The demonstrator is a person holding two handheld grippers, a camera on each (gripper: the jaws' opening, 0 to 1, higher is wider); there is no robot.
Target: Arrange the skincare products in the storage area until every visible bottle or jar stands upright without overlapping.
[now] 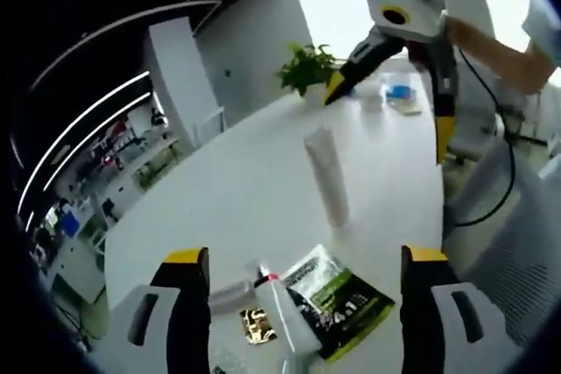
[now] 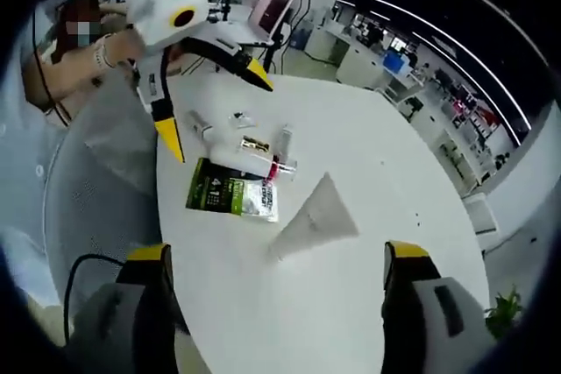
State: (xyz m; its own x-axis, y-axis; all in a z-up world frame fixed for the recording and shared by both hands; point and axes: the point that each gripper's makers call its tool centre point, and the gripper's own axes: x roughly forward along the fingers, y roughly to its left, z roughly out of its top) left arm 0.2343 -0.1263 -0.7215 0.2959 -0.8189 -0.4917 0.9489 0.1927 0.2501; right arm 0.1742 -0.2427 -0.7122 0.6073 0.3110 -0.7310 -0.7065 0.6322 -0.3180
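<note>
Lying flat mid-bench [image 2: 368,146]: white tube [image 1: 327,177], near green sachet [image 1: 337,299] and small bottles [image 2: 263,162]. Both hand-held grippers, left [image 1: 302,304] and right [image 2: 276,304], hovering released, grasping nothing. Probably best closing on the tube near its cap, lifting slowly, standing it upright apart from the sachet.

Bright window glare washes one view; fisheye edges bend and blur.

You worked in an open-plan office: rows of desks [image 2: 386,54] with monitors [image 2: 394,60] ran under long ceiling light strips [image 1: 83,124], a potted plant [image 1: 307,67] sat on the round white table [image 1: 254,172], and mesh chairs [image 1: 517,243] stood beside it.
</note>
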